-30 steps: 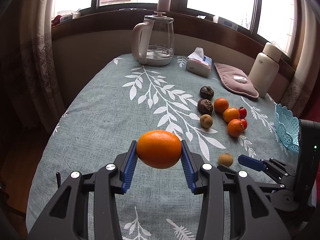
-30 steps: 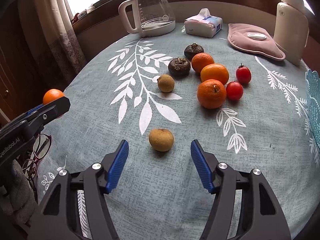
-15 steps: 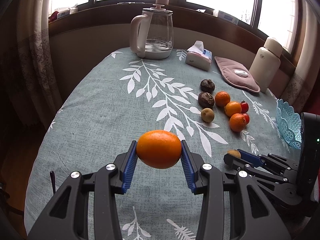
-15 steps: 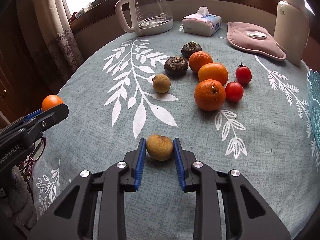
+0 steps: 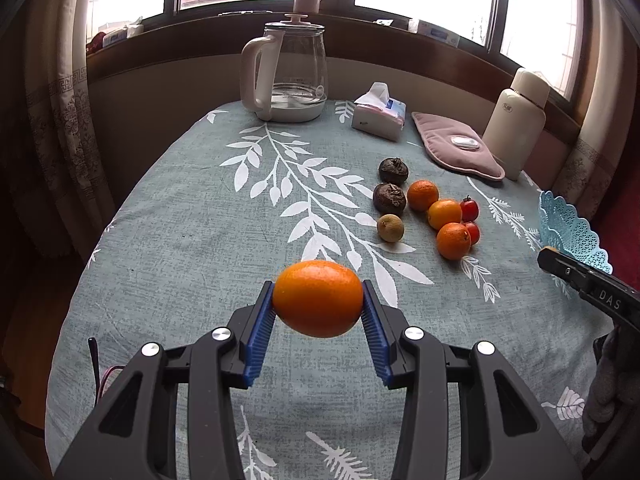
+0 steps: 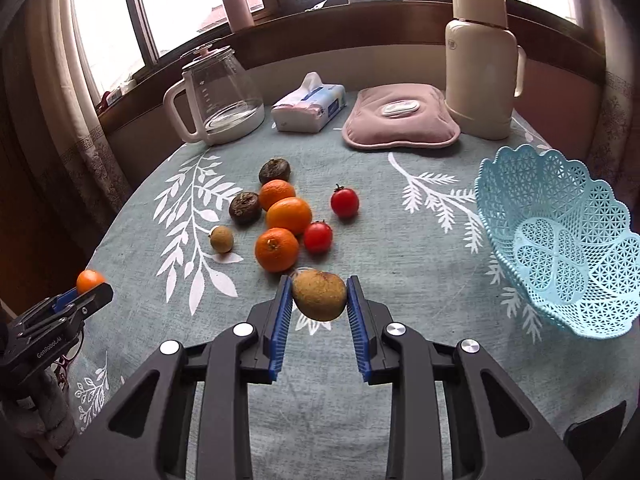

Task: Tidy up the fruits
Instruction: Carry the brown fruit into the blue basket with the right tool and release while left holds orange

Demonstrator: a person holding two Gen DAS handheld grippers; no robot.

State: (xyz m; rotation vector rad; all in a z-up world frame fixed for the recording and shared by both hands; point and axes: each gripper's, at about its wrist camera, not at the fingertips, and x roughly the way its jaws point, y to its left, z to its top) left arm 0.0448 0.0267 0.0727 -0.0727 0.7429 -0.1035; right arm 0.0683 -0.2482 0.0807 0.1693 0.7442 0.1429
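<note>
Left gripper (image 5: 318, 300): blue pads clamped on both sides of an orange (image 5: 318, 298), held clear above the cloth.
Right gripper (image 6: 319, 298): pads closed tight on a small brown fruit (image 6: 319, 295), lifted off the cloth, just in front of the fruit cluster.
Cloth (image 6: 400, 248): grey-green with white leaf sprigs, covering the table.
Basket (image 6: 560, 240): pale blue lattice, tilted, at the right edge of the cloth, nothing in it; it lies to the right of the held brown fruit.
Loose fruit, nearest row: one orange (image 6: 277, 249) with a red tomato (image 6: 318, 237) touching its right side; a second small brown fruit (image 6: 221, 239) apart to the left.
Loose fruit, middle: a larger orange (image 6: 289, 215), a dark wrinkled fruit (image 6: 245, 207) to its left, another tomato (image 6: 344, 201) alone to the right.
Loose fruit, far: a third orange (image 6: 277, 194) and a second dark fruit (image 6: 274, 171) behind it.
Back of table: glass kettle (image 6: 218, 98), tissue pack (image 6: 308, 108), pink pad (image 6: 400, 122), cream flask (image 6: 480, 64), all upright or lying flat near the window sill.
</note>
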